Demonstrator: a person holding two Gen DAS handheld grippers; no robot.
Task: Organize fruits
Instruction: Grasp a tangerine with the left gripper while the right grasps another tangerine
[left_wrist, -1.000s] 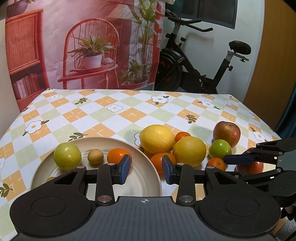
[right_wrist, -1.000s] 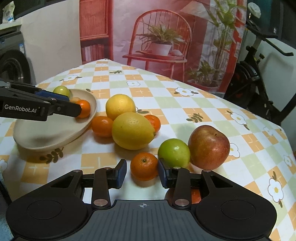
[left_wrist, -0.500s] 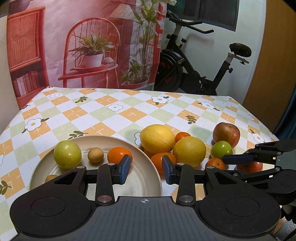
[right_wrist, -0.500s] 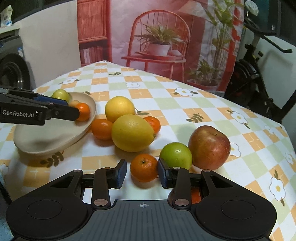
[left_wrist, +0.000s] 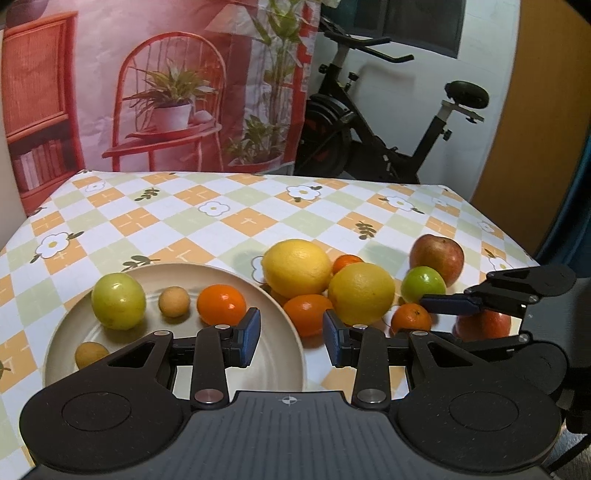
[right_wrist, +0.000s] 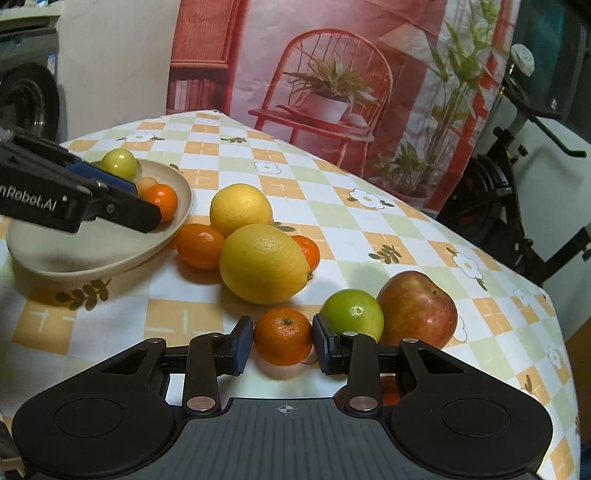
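The right hand-held gripper (right_wrist: 283, 345) has a small mandarin (right_wrist: 283, 336) between its blue pads; its jaws have just been closing in, and the pads stand right at the fruit's sides, though a firm pinch cannot be told. Only the right wrist view shows this straddle head-on. The left wrist view shows the same gripper (left_wrist: 452, 304) from the side, one blue finger reaching over that mandarin (left_wrist: 411, 318), with a reddish-orange fruit (left_wrist: 484, 325) partly hidden behind its frame.

The left hand-held gripper (left_wrist: 291, 338) is spread with nothing between its pads, poised over the near right rim of the beige plate (left_wrist: 284, 354). In the right wrist view it (right_wrist: 147, 218) hides part of that plate (right_wrist: 110, 264).

The left wrist view lays the plate's contents open: a yellow-green apple (left_wrist: 118, 301), a small tan fruit (left_wrist: 174, 301), an orange (left_wrist: 221, 304) and another small tan fruit (left_wrist: 91, 355) at the near left, which the right wrist view does not show.

On the checked desk (right_wrist: 332, 210) beside the plate lie two lemons (right_wrist: 264, 263), with an orange (right_wrist: 200, 246) touching the nearer one and another mandarin (right_wrist: 308, 251) behind it. A green apple (right_wrist: 352, 314) sits just right of the straddled mandarin, touching a red apple (right_wrist: 417, 308).
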